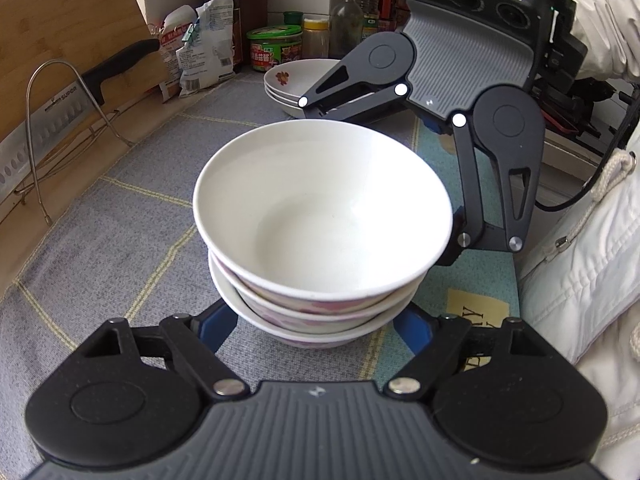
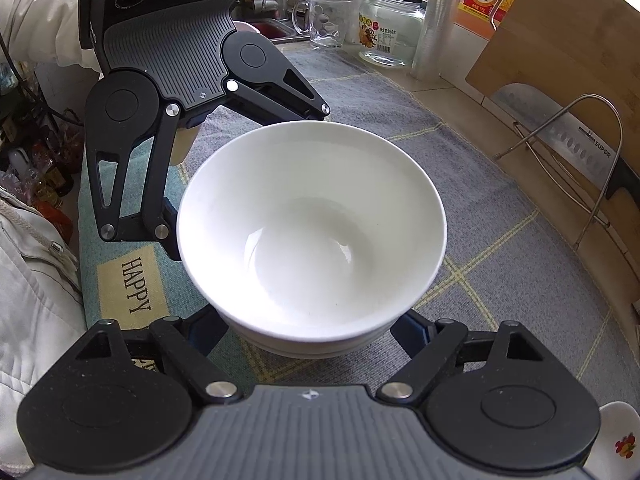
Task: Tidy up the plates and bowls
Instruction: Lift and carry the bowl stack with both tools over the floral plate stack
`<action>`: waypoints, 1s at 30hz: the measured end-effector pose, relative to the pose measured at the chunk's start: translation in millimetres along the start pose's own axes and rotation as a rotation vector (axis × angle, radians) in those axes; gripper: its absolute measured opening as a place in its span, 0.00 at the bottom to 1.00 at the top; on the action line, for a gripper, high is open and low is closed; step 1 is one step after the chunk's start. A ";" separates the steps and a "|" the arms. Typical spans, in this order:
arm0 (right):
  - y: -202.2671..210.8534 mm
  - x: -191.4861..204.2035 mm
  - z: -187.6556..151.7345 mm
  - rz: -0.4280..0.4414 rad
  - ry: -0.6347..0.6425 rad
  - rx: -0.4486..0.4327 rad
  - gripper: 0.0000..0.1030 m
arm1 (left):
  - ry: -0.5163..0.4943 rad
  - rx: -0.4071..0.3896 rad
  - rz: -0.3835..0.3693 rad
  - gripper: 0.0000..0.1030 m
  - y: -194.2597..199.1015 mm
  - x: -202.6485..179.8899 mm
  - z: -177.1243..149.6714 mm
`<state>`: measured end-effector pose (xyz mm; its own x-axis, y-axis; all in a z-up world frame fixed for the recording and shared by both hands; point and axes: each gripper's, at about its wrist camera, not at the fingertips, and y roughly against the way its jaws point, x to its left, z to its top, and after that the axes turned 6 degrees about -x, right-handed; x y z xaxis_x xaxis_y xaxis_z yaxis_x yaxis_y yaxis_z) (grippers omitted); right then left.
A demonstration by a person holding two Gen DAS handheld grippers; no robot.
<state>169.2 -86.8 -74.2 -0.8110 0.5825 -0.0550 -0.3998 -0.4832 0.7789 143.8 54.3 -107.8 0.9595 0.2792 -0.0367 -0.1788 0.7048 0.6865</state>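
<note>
A grey mat [image 1: 120, 216] with pale yellow lines covers the counter [image 2: 448, 92]. A wooden cutting board [image 1: 68, 36] leans behind a wire rack [image 1: 60, 120]. Soft daylight falls on everything.

A grey checked mat [image 1: 120, 208] covers the counter — a cleaver [image 1: 48, 120] rests in a wire rack [image 1: 60, 80] against a wooden cutting board [image 1: 72, 12], with a glass mug [image 2: 326, 20], jar [image 2: 390, 28] and sauce bottles [image 1: 224, 4] behind.
</note>
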 end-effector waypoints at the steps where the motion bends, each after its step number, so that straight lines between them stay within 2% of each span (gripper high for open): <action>1: 0.0 -0.1 0.0 0.001 -0.003 0.000 0.87 | 0.002 -0.001 -0.001 0.81 0.0 0.4 -0.1; 21: 15.0 -0.7 3.6 0.014 0.008 0.010 0.87 | 0.012 0.006 0.019 0.81 4.3 -10.8 10.8; 30: 42.6 -6.3 -3.0 0.010 0.027 0.003 0.87 | 0.011 0.009 0.031 0.81 -3.6 -22.3 36.9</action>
<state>156.0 -113.0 -42.5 -0.8265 0.5592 -0.0640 -0.3901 -0.4872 0.7813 131.1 21.5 -82.7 0.9510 0.3084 -0.0233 -0.2068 0.6900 0.6937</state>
